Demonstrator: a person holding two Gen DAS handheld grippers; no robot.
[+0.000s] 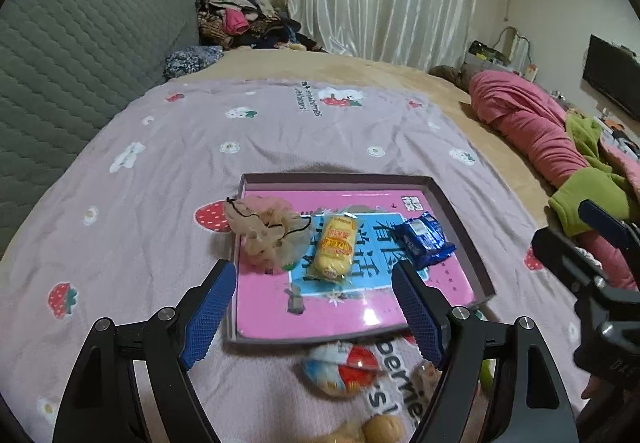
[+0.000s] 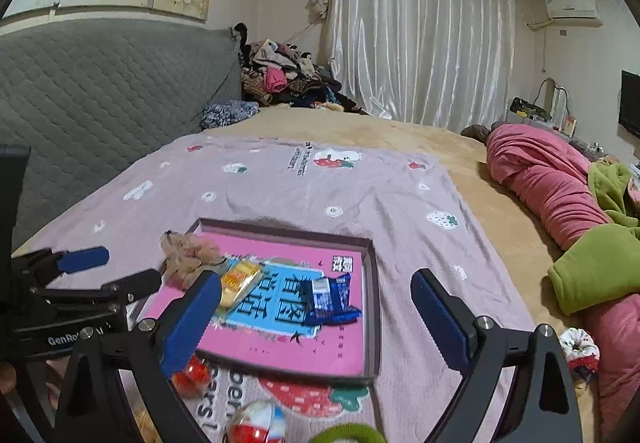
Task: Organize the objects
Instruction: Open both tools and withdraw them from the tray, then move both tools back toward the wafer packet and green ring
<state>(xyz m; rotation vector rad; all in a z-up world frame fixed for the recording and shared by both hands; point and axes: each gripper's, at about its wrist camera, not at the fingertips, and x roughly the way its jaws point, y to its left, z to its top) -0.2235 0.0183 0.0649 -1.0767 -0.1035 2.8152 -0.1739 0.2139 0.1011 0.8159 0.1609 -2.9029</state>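
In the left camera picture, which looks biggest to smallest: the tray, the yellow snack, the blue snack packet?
1. tray, by far.
2. yellow snack.
3. blue snack packet.
The two snacks look close in size, so that order is unsure.

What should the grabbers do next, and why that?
Probably lower the left gripper toward the red-and-white egg toy on the blanket just in front of the tray. The tray already holds the beige scrunchie, yellow snack and blue packet, while this toy lies outside. Both grippers are open and empty.
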